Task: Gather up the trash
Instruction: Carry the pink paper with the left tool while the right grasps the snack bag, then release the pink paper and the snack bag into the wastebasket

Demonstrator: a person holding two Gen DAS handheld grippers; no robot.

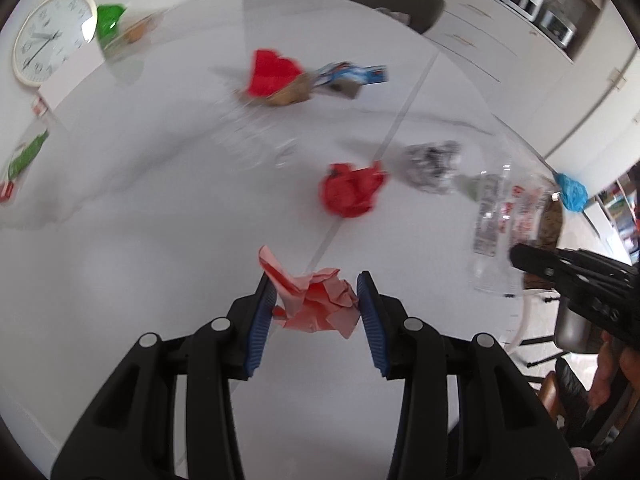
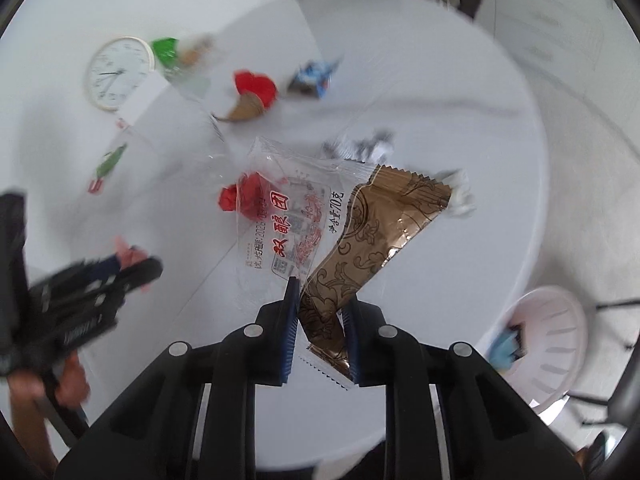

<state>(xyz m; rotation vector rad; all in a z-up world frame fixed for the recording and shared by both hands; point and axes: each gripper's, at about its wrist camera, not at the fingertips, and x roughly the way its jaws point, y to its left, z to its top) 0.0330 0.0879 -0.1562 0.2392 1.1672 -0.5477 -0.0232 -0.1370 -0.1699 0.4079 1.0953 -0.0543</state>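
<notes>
Two wrist views over a white round table (image 1: 120, 280) strewn with litter. The left gripper (image 1: 316, 300) grasps a crumpled pink paper (image 1: 316, 304) between its blue pads, the wad bridging the gap from pad to pad and held clear of the tabletop. The right gripper (image 2: 320, 320) is clenched on a brown-and-gold wrapper (image 2: 372, 232), pinched near its lower crimped end; a clear printed wrapper (image 2: 288, 216) hangs with it at the left pad, though whether that one is truly pinched cannot be told. The brown wrapper's long axis runs up and to the right, away from the fingers.

The relation governing the coming move: a pale slotted basket (image 2: 560, 340) sits off the table's edge, low and to the right of the right gripper, already holding a blue scrap. By judgement this is the bin, and the right hand is the nearer to it; the left must cross farther.

Both grippers point steeply downward at the table, the right one visible in the left view at its right margin (image 1: 532, 264).

Still lying on the table: a crumpled red paper (image 1: 352, 194), a grey foil wad (image 1: 432, 164), a red sheet over a brown scrap (image 1: 276, 74), and a blue wrapper (image 1: 352, 76). A wall clock (image 1: 52, 36) lies at the far left.
</notes>
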